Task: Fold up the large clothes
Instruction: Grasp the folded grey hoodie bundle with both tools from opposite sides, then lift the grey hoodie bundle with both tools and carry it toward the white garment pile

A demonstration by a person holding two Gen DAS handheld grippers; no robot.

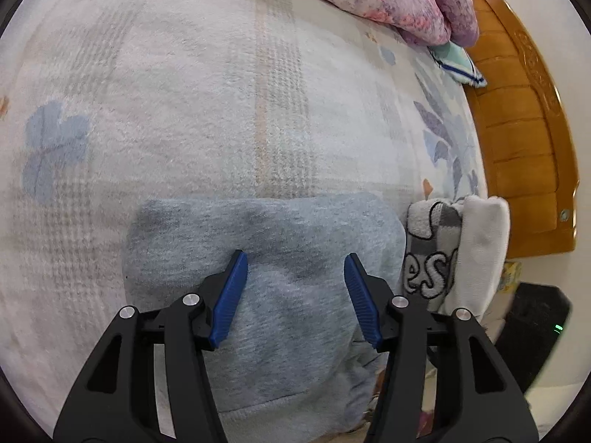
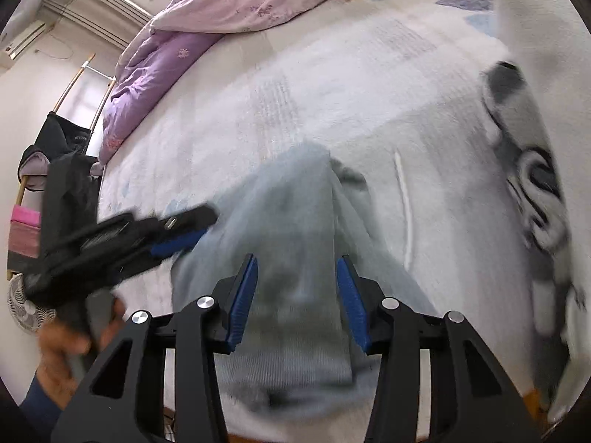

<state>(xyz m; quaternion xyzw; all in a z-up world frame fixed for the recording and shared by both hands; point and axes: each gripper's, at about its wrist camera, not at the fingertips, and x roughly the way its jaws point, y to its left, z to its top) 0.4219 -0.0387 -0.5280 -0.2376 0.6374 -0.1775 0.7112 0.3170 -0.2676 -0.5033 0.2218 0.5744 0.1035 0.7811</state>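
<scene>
The left gripper point(image 1: 295, 273) hangs over the folded light-blue garment point(image 1: 266, 258), jaws apart and pinching nothing. The right gripper point(image 2: 297, 277) also stands apart above the same cloth point(image 2: 295, 221), pads clear, though the view is blurred. The garment lies at the bed's point(image 1: 184, 92) near edge, its long axis running away from that edge. Just beside it sits a white-and-grey lettered garment point(image 1: 432, 258).

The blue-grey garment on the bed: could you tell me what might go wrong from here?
1. The blue-grey garment reaches the bed's near edge, so a tug might slide it off.
2. The folded white-and-grey garment lies right beside it and could get disturbed.
3. Both the left gripper and right gripper are open, gripping nothing, so the fold may loosen.
</scene>
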